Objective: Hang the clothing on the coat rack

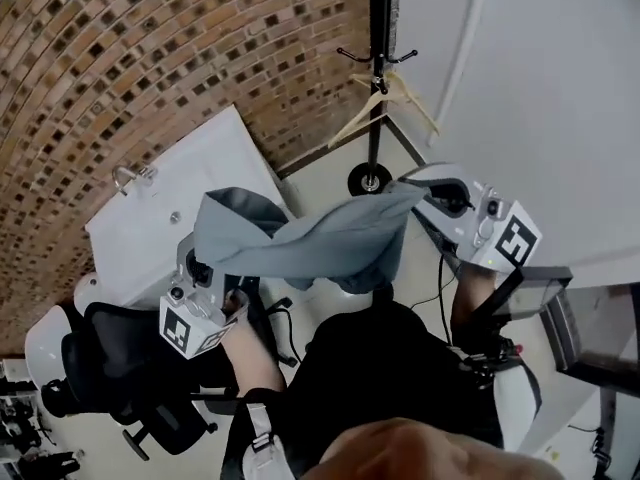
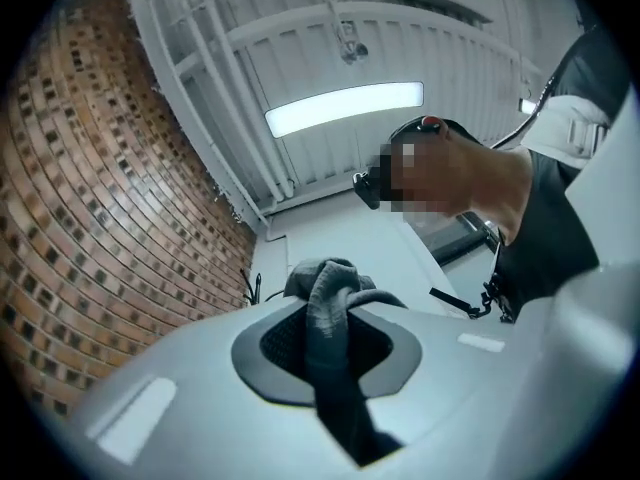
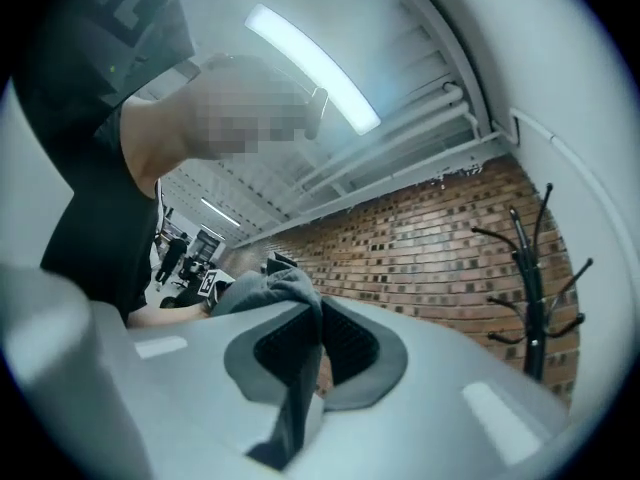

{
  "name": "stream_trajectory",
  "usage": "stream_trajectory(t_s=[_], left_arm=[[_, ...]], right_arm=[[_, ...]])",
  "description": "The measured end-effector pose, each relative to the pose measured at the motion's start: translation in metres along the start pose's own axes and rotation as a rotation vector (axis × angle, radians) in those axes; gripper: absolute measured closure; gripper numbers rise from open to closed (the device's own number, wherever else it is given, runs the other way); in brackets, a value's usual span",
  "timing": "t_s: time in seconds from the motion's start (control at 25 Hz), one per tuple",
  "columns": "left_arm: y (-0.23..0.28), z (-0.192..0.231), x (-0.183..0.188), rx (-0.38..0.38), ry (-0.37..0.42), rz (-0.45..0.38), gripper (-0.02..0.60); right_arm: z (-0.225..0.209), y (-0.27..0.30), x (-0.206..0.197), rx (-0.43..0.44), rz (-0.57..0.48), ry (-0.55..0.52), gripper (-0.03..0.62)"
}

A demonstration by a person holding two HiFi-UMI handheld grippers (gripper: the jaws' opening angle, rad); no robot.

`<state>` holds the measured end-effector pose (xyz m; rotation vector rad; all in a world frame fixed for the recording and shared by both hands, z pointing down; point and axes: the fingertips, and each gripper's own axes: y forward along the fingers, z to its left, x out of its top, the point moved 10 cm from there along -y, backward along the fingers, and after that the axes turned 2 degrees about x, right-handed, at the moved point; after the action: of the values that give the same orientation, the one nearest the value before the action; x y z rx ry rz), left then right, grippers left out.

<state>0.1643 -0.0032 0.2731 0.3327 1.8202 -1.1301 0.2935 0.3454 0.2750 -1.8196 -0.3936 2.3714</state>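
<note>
A grey garment (image 1: 310, 238) hangs stretched between my two grippers in front of the person's body. The left gripper (image 1: 205, 268) is shut on its left end, and in the left gripper view a bunched fold of the cloth (image 2: 330, 308) is pinched between the jaws (image 2: 328, 343). My right gripper (image 1: 425, 193) is shut on the right end; in its own view the grey cloth (image 3: 285, 303) is clamped in the jaws (image 3: 310, 353). The black coat rack (image 1: 380, 58) stands ahead by the wall, with a wooden hanger (image 1: 385, 103) on it. The rack (image 3: 530, 288) also shows in the right gripper view.
A white table (image 1: 180, 198) stands against the brick wall (image 1: 120, 58) at the left, with a black office chair (image 1: 120, 368) beside it. A white wall runs along the right, and a dark metal frame (image 1: 580, 328) stands at the lower right.
</note>
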Motion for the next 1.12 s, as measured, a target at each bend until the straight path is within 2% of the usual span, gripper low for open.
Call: stream_trajectory(t_s=[0.2, 0.32, 0.44, 0.6, 0.8, 0.92, 1.0, 1.04, 1.12], left_arm=[[0.091, 0.01, -0.051, -0.033, -0.025, 0.016, 0.551], [0.132, 0.024, -0.073, -0.064, -0.042, 0.023, 0.551], [0.164, 0.044, -0.1, -0.105, -0.094, 0.014, 0.551], [0.202, 0.074, -0.128, -0.185, -0.133, -0.056, 0.551], [0.251, 0.124, -0.127, -0.248, -0.136, -0.144, 0.551], [0.291, 0.163, -0.115, -0.23, -0.123, -0.196, 0.549], [0.33, 0.196, -0.107, -0.186, -0.111, -0.189, 0.549], [0.354, 0.213, -0.108, -0.139, -0.093, -0.146, 0.548], [0.403, 0.244, -0.131, -0.024, -0.038, 0.033, 0.546]], right_arm=[[-0.065, -0.063, 0.024, -0.134, -0.018, -0.109, 0.586], [-0.101, -0.073, 0.039, -0.222, -0.045, -0.136, 0.588], [-0.129, -0.079, 0.04, -0.328, -0.039, -0.147, 0.588], [-0.147, -0.08, 0.049, -0.44, -0.044, -0.251, 0.586], [-0.17, -0.057, 0.071, -0.529, -0.079, -0.404, 0.588], [-0.207, -0.033, 0.092, -0.525, -0.137, -0.477, 0.588], [-0.248, -0.019, 0.108, -0.539, -0.196, -0.505, 0.586], [-0.277, -0.014, 0.114, -0.582, -0.208, -0.506, 0.586], [-0.348, -0.009, 0.109, -0.736, -0.141, -0.414, 0.586]])
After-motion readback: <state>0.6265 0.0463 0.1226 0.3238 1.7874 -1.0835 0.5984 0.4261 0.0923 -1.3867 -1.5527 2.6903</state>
